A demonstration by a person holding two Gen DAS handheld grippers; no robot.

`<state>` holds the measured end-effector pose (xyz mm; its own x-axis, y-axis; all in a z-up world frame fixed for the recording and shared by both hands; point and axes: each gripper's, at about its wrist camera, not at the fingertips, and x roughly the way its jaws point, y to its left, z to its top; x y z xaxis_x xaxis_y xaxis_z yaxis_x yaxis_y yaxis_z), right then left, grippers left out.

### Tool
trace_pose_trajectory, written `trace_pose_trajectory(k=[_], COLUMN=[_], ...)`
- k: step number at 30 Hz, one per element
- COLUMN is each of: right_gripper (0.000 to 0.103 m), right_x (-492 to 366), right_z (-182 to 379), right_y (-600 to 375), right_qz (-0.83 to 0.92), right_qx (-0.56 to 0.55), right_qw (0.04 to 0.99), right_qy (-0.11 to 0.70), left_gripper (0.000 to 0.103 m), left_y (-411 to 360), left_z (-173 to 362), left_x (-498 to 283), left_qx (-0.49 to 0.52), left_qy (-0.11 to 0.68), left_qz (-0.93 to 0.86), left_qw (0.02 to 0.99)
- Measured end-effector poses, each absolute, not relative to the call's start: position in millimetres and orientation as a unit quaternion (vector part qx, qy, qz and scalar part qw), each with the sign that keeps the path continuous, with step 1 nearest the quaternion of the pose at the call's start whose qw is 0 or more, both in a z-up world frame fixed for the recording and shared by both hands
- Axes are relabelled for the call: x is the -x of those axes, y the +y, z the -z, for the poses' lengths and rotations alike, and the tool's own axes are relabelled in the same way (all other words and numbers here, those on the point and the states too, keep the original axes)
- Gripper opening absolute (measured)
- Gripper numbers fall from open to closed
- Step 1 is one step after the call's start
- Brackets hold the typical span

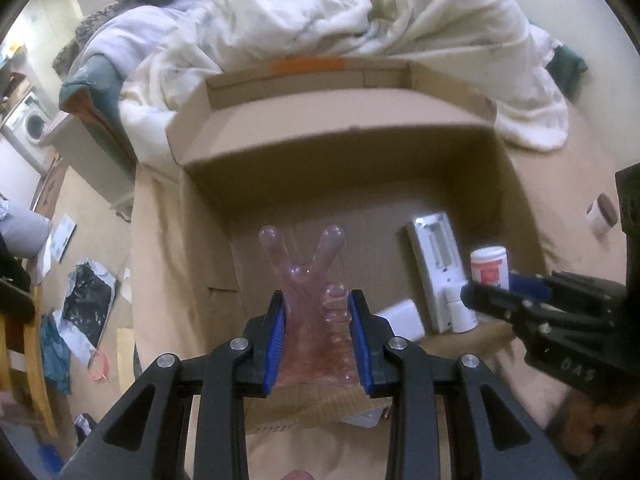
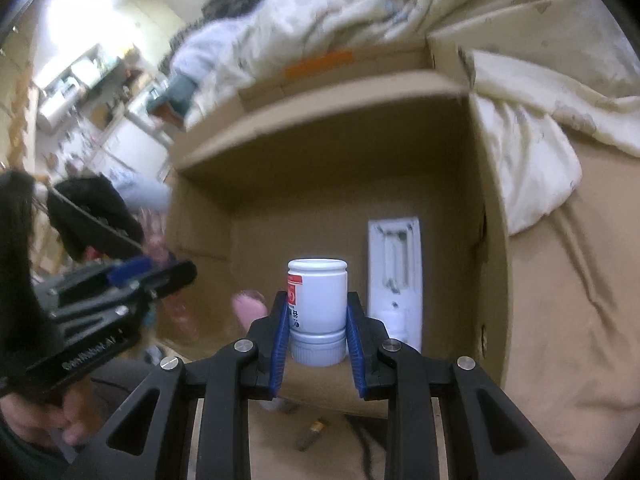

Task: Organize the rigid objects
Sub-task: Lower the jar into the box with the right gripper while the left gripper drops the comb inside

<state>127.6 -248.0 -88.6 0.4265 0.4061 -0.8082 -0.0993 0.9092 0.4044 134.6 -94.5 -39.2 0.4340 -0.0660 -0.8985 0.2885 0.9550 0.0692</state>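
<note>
My left gripper [image 1: 318, 304] is shut on a clear pink Y-shaped massage tool [image 1: 310, 280], held over the open cardboard box [image 1: 320, 140]. In the right wrist view my right gripper [image 2: 318, 308] is shut on a white plastic bottle [image 2: 318, 304] with a red label, also over the box [image 2: 320, 120]. The right gripper [image 1: 496, 290] with the bottle [image 1: 490, 266] shows at the right of the left wrist view. The left gripper [image 2: 160, 276] enters the right wrist view from the left. A white dispenser [image 1: 438, 268] [image 2: 396, 276] lies flat on the box floor.
A small white block [image 1: 402, 318] lies in the box beside the dispenser. The box sits on a bed with a tan sheet [image 2: 560, 320] and a rumpled white duvet [image 1: 340, 12] behind it. Bags and clutter [image 1: 86, 304] cover the floor at the left.
</note>
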Motion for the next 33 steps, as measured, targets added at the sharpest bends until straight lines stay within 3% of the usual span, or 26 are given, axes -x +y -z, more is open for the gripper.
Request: trace_pose_trajectory(k=[9, 33], right_gripper=[0.028, 0.029], right_x=[-133, -147], right_z=[102, 110], right_y=[-242, -236], right_qz=[-0.145, -0.126], right_qx=[-0.139, -0.12], right_qw=[0.822, 0.814], right_qy=[0.532, 0.555], left_gripper=[0.028, 0.029], left_y=[-98, -96], left_z=[75, 110], left_x=[-140, -153], left_qx=[-0.125, -0.139], left_qy=[0.543, 0.579], left_qz=[0.093, 0.069], left_qw=[0.825, 0.8])
